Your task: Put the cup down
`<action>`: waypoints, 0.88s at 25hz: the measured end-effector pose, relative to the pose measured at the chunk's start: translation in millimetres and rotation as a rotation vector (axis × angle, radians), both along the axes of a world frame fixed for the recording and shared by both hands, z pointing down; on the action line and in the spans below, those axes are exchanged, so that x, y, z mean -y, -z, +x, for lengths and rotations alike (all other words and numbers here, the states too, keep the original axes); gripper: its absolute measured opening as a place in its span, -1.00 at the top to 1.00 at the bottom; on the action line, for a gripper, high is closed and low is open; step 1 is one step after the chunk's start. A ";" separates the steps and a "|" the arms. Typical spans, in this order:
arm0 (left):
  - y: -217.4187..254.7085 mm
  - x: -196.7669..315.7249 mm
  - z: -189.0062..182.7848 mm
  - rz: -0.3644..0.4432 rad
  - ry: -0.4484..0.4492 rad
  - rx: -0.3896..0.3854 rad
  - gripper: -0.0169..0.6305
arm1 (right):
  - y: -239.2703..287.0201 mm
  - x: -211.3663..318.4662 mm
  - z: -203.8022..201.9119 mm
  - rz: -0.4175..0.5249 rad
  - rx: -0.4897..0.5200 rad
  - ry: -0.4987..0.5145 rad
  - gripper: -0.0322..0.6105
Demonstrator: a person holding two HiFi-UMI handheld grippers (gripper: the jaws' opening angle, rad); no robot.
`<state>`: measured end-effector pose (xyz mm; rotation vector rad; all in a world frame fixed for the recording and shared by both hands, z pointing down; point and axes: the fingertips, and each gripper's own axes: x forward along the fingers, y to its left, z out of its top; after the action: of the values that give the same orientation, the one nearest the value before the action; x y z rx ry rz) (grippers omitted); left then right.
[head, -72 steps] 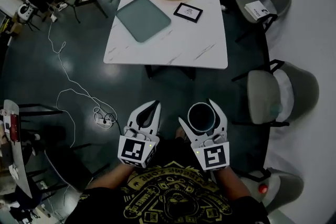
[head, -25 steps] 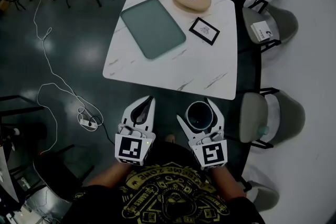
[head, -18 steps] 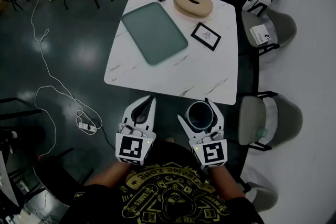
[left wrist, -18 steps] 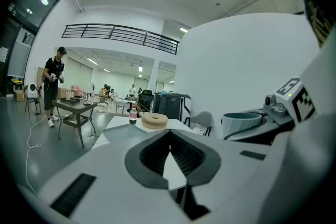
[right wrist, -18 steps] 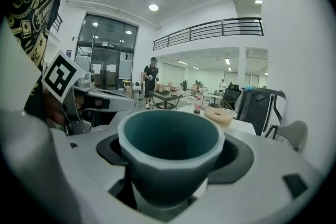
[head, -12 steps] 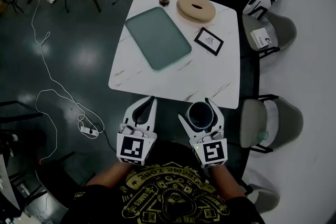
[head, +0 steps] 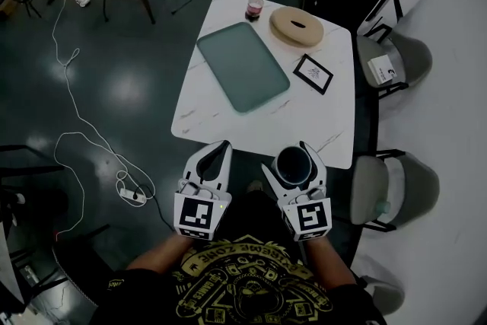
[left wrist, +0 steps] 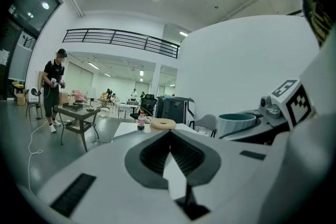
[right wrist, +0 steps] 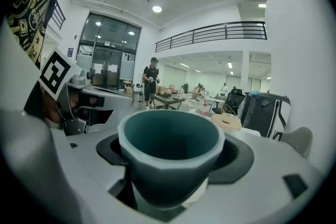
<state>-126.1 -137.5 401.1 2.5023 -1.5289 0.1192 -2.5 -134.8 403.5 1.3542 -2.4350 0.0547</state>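
A dark teal cup [head: 291,165] stands upright between the jaws of my right gripper [head: 288,157], which is shut on it. The head view shows it held in the air at the near edge of the white marble table [head: 221,122]. From the right gripper view, the cup [right wrist: 169,140] fills the middle and its inside looks empty; the right gripper [right wrist: 173,156] clasps its lower body. My left gripper [head: 219,148] hangs beside it to the left, jaws shut on nothing. In the left gripper view, the left gripper [left wrist: 169,134] shows pads meeting, and the cup [left wrist: 236,123] is at the right.
On the table lie a grey-green tray [head: 243,66], a red-capped bottle [head: 254,5], a wooden ring [head: 297,25] and a framed card [head: 313,74]. Grey chairs [head: 396,190] line the right side. A white cable [head: 91,141] trails on the dark floor at left. A person [left wrist: 54,86] stands far off.
The table has come closer in the head view, its near edge now reaching the gripper tips. Both grippers keep their pose, and the cup stays in the right one.
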 end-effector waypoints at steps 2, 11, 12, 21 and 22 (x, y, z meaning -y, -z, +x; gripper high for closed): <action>-1.8 1.1 -5.2 -0.003 0.011 0.000 0.91 | 1.3 3.4 -5.9 0.001 -0.008 0.008 -0.32; -5.2 9.6 -23.2 -0.012 0.058 -0.012 0.91 | -5.9 17.7 -27.9 -0.016 0.004 0.068 -0.32; -4.6 12.1 -24.9 -0.011 0.065 -0.011 0.91 | -5.2 21.2 -29.6 -0.015 0.006 0.074 -0.32; -8.5 47.7 -23.9 -0.026 0.113 0.003 0.91 | -6.7 62.4 -32.0 -0.011 0.021 0.129 -0.32; -8.6 53.3 -22.1 -0.028 0.118 0.004 0.91 | -7.8 68.8 -29.8 -0.015 0.021 0.131 -0.32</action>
<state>-148.2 -190.9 409.7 2.3850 -1.6595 0.1265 -32.3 -203.6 411.3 1.1902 -2.5293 0.0540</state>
